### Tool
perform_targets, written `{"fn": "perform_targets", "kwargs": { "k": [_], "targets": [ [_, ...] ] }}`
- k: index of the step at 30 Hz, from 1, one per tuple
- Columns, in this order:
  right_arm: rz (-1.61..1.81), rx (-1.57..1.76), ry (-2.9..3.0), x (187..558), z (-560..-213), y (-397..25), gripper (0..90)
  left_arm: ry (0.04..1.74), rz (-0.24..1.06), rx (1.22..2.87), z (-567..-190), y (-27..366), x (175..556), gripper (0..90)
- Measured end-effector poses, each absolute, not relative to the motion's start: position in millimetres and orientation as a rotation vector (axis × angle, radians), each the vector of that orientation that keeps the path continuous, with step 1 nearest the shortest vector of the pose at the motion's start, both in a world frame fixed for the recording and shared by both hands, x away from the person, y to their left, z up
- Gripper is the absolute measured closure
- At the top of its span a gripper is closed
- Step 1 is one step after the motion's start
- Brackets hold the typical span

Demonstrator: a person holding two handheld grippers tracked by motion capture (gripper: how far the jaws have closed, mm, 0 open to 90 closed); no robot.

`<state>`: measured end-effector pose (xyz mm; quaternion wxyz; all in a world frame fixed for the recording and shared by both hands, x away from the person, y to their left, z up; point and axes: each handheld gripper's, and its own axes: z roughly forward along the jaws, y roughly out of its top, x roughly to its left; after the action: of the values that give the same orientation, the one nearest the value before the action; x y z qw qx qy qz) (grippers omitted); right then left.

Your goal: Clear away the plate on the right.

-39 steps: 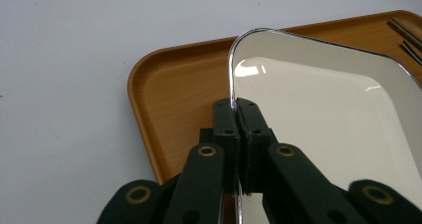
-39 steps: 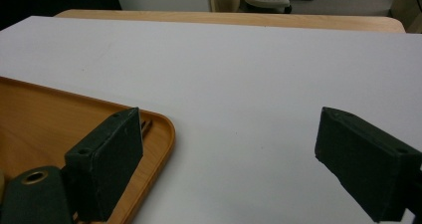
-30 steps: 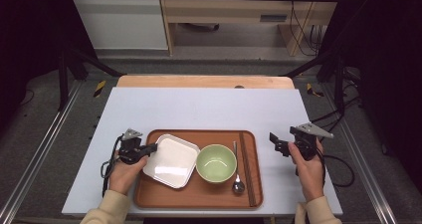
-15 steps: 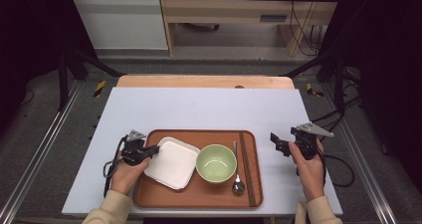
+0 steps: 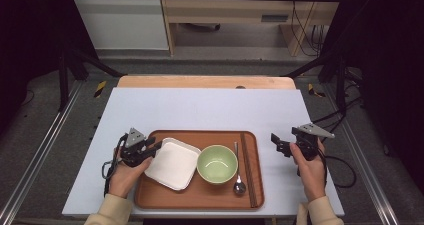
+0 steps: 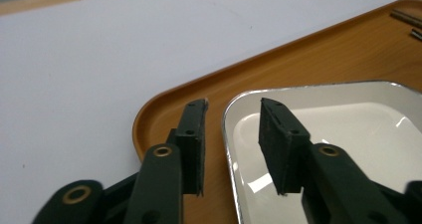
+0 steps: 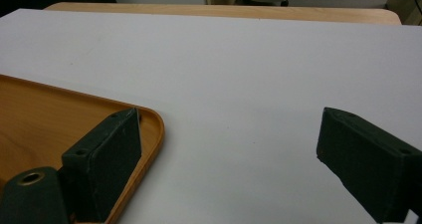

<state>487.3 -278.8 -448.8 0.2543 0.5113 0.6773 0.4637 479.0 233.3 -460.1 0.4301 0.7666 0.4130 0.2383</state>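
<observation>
A pale grey worktop (image 5: 200, 110) sits in a dim room, with a wooden shelf unit behind it and dark metal frames on either side. Your left tool (image 6: 231, 134) is at the near-left corner of a wooden tray (image 5: 200, 197), with its jaws spread; in the left gripper view they straddle the rim of a white square plate (image 6: 348, 129), one jaw outside over the tray wood, the other over the plate's inside. The plate lies tilted cornerwise in the left part of the tray. Just to its right stands a green bowl (image 5: 217, 163), and beyond that a metal spoon (image 5: 238, 180) and a pair of dark chopsticks (image 5: 247, 170) lie along the tray's right side. Your right tool (image 5: 280, 144) is held off the tray's right edge over bare worktop, jaws wide apart and pinching nothing; the tray's far-right corner shows just beside one jaw.
</observation>
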Motion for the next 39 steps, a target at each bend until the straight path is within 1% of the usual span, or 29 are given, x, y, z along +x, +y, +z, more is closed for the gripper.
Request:
{"fn": "perform_targets", "kwargs": {
  "k": [11, 16, 18, 27, 31, 39],
  "targets": [
    [1.296, 1.315, 1.803, 482, -443, -272, 10.7, 0.946, 0.631, 1.835, -446, 233, 472, 38.4],
    [1.315, 1.304, 1.781, 479, -439, -269, 10.6, 0.886, 0.629, 1.768, -436, 240, 464, 23.2],
    [1.324, 1.29, 1.773, 478, -437, -268, 10.6, 0.85, 0.628, 1.736, -431, 243, 461, 18.8],
    [1.416, 1.212, 1.748, 470, -426, -260, 9.6, 0.711, 0.611, 1.673, -413, 254, 451, 6.8],
    [1.43, 1.187, 1.757, 468, -423, -253, 9.1, 0.695, 0.618, 1.668, -410, 259, 448, 4.7],
    [1.451, 1.116, 1.819, 465, -423, -233, 8.7, 0.694, 0.621, 1.659, -410, 275, 445, 3.2]
  ]
}}
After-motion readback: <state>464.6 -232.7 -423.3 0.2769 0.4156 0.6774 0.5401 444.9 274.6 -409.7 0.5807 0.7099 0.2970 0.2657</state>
